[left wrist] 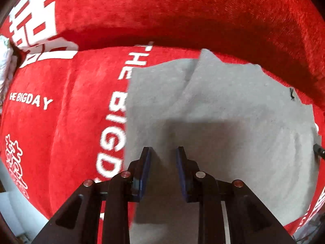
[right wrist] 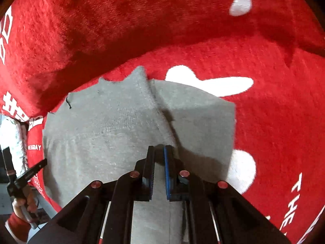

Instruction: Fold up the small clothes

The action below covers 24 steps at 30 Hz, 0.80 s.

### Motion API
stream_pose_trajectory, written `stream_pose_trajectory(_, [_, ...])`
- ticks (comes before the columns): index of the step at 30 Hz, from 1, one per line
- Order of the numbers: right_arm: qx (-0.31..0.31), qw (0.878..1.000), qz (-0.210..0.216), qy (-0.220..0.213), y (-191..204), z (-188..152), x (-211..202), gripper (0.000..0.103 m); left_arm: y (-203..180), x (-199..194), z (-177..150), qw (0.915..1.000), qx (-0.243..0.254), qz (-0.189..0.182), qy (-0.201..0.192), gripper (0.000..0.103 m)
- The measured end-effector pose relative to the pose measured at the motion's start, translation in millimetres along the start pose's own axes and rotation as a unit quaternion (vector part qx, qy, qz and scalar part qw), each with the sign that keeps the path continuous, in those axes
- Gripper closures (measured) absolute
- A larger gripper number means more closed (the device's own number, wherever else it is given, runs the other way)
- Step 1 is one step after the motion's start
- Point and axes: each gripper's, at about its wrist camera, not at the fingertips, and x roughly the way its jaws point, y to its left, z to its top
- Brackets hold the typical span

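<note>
A small grey garment (left wrist: 233, 109) lies spread on red plush fabric, with a crease running across it. My left gripper (left wrist: 163, 150) hangs straight over its left part, jaws a little apart, nothing between the blue pads. In the right wrist view the same grey garment (right wrist: 105, 126) shows a raised ridge that runs up to my right gripper (right wrist: 159, 148). That gripper is shut on a fold of the cloth, and a darker flap hangs off to the right of it. The left gripper (right wrist: 43, 161) also shows at the far left there, held by a hand (right wrist: 22, 205).
A red plush cover (left wrist: 61, 122) with white lettering and symbols spreads under the garment. A red padded back (left wrist: 182, 10) rises behind it. White crumpled fabric (right wrist: 12, 134) lies at the left edge. A pale floor (left wrist: 12, 203) shows at the lower left.
</note>
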Motion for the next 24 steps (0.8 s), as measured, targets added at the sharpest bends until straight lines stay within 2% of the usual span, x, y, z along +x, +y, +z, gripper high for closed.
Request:
stream_pose_trajectory(2, [0.014,1.0,0.004,0.0,2,-4,-6,0.09,13,-1,-6,0.9999,-0.009,-0.012,0.006,0.075])
stream_pose_trajectory(3, [0.022,1.0,0.011,0.0,5,-7,-9,0.083,21,-2,-8,0.9997,-0.014,-0.019,0.008,0.075])
stream_pose_trajectory(6, [0.044,0.998,0.054,-0.006,27,-24,-12,0.044,35,-9,-11,0.9992,-0.014,-0.035,0.012,0.075])
stream_pose_trajectory(8, [0.055,0.994,0.099,-0.006,52,-43,-14,0.042,42,-15,-13,0.9989,-0.003,-0.044,0.014,0.075])
stream_pose_trajectory(9, [0.061,0.991,0.117,-0.001,63,-51,-11,0.042,44,-17,-14,0.9988,0.003,-0.046,0.014,0.066])
stream_pose_trajectory(10, [0.071,0.988,0.139,0.006,76,-62,-6,0.042,48,-16,-13,0.9988,0.011,-0.046,0.014,0.049])
stream_pose_trajectory(11, [0.087,0.982,0.169,0.02,91,-79,2,0.042,52,-19,-15,0.9988,0.019,-0.045,0.009,0.013])
stream_pose_trajectory(12, [0.099,0.977,0.186,0.032,104,-90,10,0.042,56,-22,-17,0.9986,0.025,-0.046,-0.002,0.006])
stream_pose_trajectory(15, [0.148,0.958,0.234,0.075,137,-139,37,0.041,60,-35,-25,0.9968,0.051,-0.062,-0.001,0.006])
stream_pose_trajectory(18, [0.2,0.94,0.258,0.101,159,-181,66,0.041,74,-33,-31,0.9939,0.056,-0.094,0.017,0.006])
stream_pose_trajectory(20, [0.239,0.927,0.273,0.097,164,-203,77,0.041,72,-36,-39,0.9913,0.06,-0.113,0.03,0.008])
stream_pose_trajectory(21, [0.254,0.922,0.276,0.092,165,-211,81,0.041,74,-32,-41,0.9892,0.062,-0.127,0.039,0.015])
stream_pose_trajectory(24, [0.311,0.903,0.29,0.065,162,-226,91,0.041,73,-24,-49,0.98,0.074,-0.172,0.067,0.024])
